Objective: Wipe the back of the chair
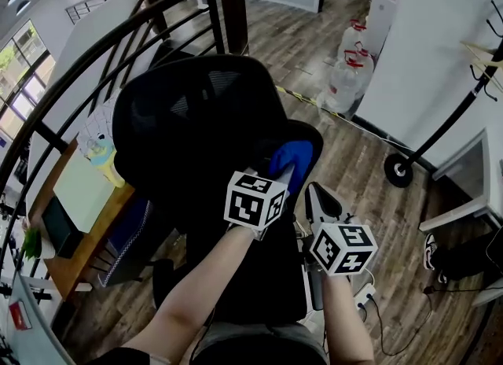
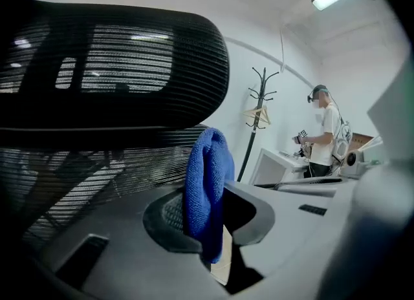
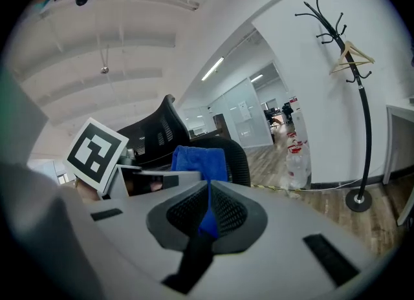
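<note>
- The left gripper (image 2: 207,211), at the lower centre of its own view, has its jaws clamped on a blue cloth (image 2: 206,176). The cloth stands up between the pads in a folded hump and hangs down below them.
- The right gripper (image 3: 208,209), at the lower centre of its own view, has its jaws drawn almost together. A thin strip of the same blue cloth sits pinched in the slit between them.
- In the head view both grippers sit at the centre bottom of the frame, the left one's marker cube (image 1: 255,198) up and left of the right one's (image 1: 343,247). The cloth shows just above them as a blue patch.
- The chair (image 1: 196,127), black with a mesh back, fills the middle of the head view, and the cloth lies against its right edge.
- In the left gripper view the chair's headrest (image 2: 116,66) spans the upper left. The mesh backrest (image 2: 65,182) runs below it, just behind the cloth.
- A coat stand (image 2: 259,117) rises right of centre in that view, and a person (image 2: 323,137) stands at a white desk at the right edge.
- On the wooden floor (image 1: 369,143), water bottles (image 1: 350,64) stand at the upper right of the head view. A dark curved railing (image 1: 118,41) crosses its upper left.
</note>
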`<state>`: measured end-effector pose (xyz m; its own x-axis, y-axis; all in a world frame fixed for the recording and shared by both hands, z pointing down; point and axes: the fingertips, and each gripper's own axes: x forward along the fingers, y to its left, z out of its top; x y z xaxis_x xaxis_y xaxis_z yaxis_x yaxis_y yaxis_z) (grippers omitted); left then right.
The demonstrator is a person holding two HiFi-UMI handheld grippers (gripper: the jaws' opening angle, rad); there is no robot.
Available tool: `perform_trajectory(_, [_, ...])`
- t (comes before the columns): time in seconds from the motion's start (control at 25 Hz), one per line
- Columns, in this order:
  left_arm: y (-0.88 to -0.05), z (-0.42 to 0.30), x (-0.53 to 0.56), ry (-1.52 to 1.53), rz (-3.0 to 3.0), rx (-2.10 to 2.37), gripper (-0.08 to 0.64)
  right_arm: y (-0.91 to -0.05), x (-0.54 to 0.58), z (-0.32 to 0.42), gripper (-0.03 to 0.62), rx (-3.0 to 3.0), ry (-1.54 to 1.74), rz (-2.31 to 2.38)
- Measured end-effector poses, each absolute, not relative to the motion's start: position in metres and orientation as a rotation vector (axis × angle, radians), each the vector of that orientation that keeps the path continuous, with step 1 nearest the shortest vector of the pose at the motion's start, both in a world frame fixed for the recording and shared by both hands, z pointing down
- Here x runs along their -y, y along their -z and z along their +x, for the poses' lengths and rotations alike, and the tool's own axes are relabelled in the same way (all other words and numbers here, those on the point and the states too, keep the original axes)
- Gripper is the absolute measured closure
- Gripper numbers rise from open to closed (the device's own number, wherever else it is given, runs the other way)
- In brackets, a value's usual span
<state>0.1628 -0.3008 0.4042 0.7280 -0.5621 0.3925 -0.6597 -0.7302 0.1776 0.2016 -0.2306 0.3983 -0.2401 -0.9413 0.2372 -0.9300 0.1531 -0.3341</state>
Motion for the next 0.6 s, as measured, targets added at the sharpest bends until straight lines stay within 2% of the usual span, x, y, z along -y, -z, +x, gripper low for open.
perform_trajectory(0.6, [-0.408, 0.091, 0.313, -0.437, 2.543, 1.104, 0.486, -0.4, 0.252, 0.135, 0.561, -2.524, 0.67, -1.776])
